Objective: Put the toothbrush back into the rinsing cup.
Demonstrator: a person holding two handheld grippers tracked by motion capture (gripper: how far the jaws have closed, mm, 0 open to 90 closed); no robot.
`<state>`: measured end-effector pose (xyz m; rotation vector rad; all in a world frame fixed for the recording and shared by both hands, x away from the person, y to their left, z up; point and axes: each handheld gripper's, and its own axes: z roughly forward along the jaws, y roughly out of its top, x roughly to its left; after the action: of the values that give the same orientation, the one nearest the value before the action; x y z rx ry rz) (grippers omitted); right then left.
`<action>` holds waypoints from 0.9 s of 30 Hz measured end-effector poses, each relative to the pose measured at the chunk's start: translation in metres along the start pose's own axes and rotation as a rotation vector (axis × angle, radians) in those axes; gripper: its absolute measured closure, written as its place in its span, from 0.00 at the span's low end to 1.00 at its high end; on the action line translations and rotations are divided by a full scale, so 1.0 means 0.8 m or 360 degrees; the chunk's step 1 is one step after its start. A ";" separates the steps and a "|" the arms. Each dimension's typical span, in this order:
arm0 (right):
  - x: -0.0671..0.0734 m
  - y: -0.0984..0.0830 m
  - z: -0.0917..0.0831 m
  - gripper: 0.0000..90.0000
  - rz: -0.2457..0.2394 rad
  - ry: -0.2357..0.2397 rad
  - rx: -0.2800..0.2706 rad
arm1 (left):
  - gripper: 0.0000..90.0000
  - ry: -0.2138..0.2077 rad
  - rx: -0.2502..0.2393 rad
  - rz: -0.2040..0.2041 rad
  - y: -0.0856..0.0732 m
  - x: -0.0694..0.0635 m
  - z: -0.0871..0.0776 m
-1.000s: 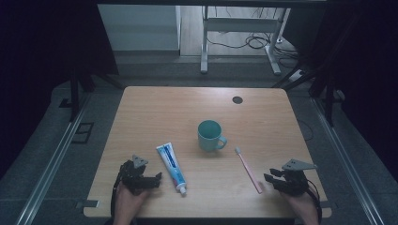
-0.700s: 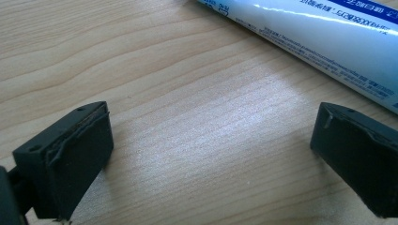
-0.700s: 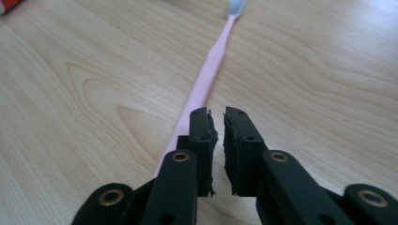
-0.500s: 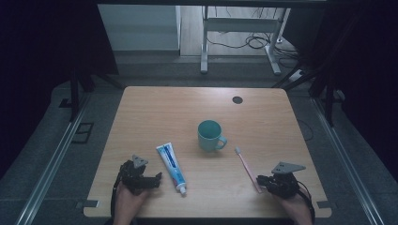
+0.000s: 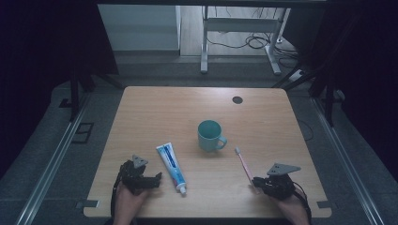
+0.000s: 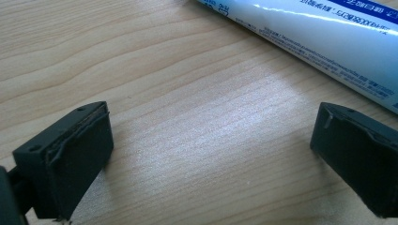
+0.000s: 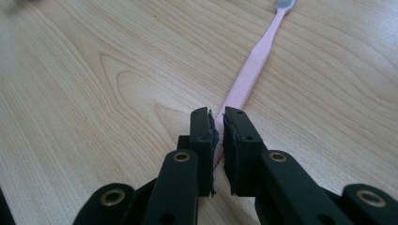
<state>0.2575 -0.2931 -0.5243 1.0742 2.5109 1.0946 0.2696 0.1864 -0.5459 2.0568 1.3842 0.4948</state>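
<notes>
The right gripper view shows the right gripper [image 7: 217, 123] clamped on the pink toothbrush [image 7: 248, 79] handle near the table's [image 5: 155, 108] front edge, while the left gripper [image 6: 211, 140] rests low, jaws wide and empty, beside the toothpaste tube [image 6: 319, 42].

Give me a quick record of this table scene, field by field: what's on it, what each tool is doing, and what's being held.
surface: wooden table
right tool: shut on the pink toothbrush handle end, jaws just closed
toothbrush: lying flat, bristle end pointing away from the person
left tool: open, holding nothing, low over the table
toothpaste tube: lying flat beside the left tool, untouched
mug: teal, upright, mid-table, handle toward the right
</notes>
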 end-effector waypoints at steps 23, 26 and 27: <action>-0.009 0.020 -0.005 0.67 0.0076 -0.0034 0.0084 | 0.00 0.0000 -0.0001 -0.0001 0.000 0.000 0.000; -0.012 0.033 -0.001 0.66 0.0069 -0.0049 0.0161 | 0.00 0.0000 -0.0001 0.0000 0.000 0.000 0.000; -0.012 0.033 -0.001 0.66 0.0069 -0.0049 0.0161 | 0.00 0.0000 -0.0001 0.0000 0.000 0.000 0.000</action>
<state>0.2786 -0.2876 -0.5062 1.1679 2.5545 0.9628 0.2696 0.1864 -0.5459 2.0564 1.3843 0.4953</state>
